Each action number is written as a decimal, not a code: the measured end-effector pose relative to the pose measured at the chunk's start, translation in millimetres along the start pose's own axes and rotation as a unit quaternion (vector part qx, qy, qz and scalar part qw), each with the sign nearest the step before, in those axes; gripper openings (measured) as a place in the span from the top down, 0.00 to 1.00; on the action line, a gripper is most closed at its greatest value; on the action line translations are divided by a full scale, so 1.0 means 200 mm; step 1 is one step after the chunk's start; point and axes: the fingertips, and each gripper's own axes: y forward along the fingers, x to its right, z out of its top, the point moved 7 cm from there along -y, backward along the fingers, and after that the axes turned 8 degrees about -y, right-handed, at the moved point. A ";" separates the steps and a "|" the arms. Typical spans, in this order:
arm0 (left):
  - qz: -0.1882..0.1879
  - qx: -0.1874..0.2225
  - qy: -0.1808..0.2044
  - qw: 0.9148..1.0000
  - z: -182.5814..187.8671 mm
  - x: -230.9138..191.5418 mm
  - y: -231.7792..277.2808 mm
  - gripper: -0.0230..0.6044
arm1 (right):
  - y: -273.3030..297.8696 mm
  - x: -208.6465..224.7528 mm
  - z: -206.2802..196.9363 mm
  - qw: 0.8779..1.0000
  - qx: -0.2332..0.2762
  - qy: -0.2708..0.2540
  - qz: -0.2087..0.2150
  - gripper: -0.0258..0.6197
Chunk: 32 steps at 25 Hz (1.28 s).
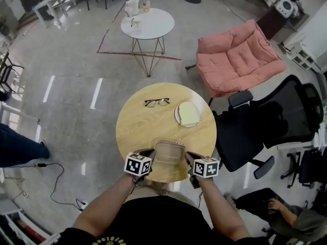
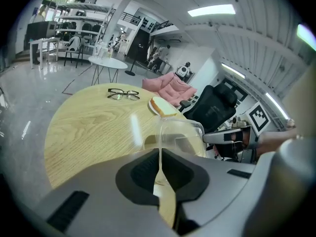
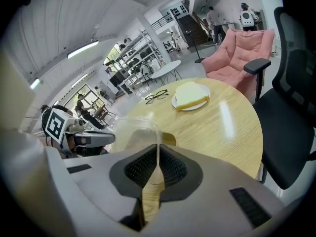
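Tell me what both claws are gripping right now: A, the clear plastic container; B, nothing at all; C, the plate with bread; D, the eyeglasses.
A: the left claw and the right claw are each shut on a thin edge of the clear plastic container at the round table's near edge; the eyeglasses and the plate lie farther off, untouched.

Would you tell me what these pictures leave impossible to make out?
1. What the box holds: too small in the head view; the left gripper and right gripper bodies cover its base in their own views.
2. The items on the white table: too small in the head view.
3. The seated person: cut off by the head view's lower edge.
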 end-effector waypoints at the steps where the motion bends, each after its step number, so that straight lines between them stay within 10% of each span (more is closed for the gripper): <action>1: 0.002 0.008 0.008 1.000 0.01 0.01 -0.02 0.91 | -0.02 -0.01 0.01 1.000 0.007 -0.001 0.002 0.91; 32: 0.023 0.209 0.116 0.971 0.10 0.49 -0.59 0.92 | -0.66 -0.36 0.21 0.974 0.171 -0.146 0.009 0.92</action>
